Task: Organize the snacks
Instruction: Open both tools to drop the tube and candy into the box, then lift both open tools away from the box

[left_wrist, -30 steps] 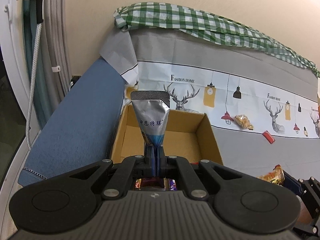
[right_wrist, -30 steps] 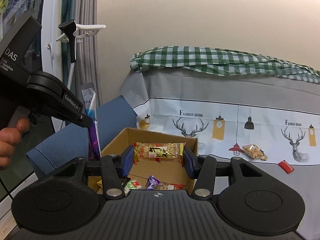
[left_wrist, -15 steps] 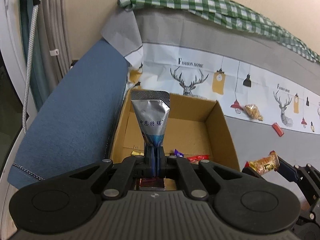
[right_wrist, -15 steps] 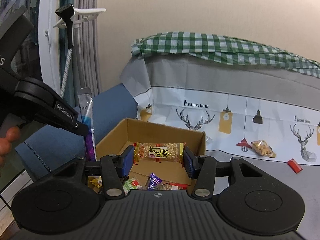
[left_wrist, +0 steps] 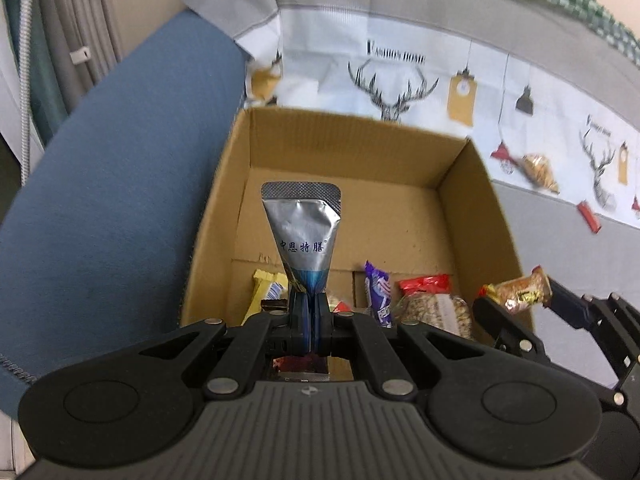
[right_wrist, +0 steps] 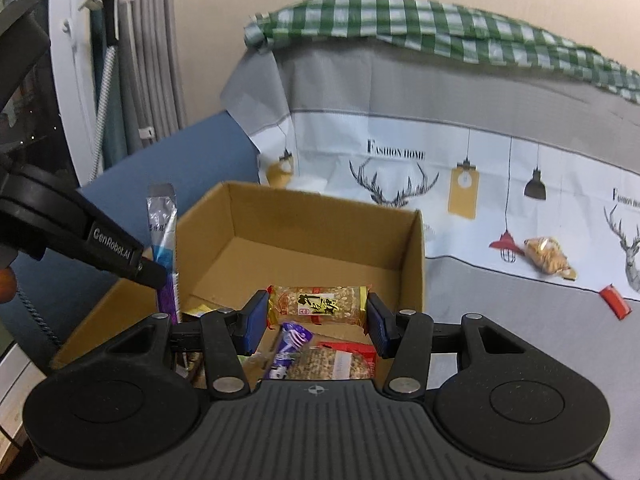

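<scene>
Both grippers have dropped closer to the cardboard box (left_wrist: 472,216) (deer-print cloth (right_wrist: 500,184) beneath): left gripper (left_wrist: 309,320) fingers pinch a silver pouch (left_wrist: 303,232), right gripper (right_wrist: 316,322) fingers clamp a peanut bar (right_wrist: 317,305).

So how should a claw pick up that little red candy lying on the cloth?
The red candy lies flat and slanted on the grey cloth, apart from other snacks. Probably best to come from above and pinch across its narrow sides, since it's long and thin.

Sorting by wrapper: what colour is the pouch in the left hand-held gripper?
Silver pouch, fading to blue at its pinched end; clearest in the left wrist view.
</scene>
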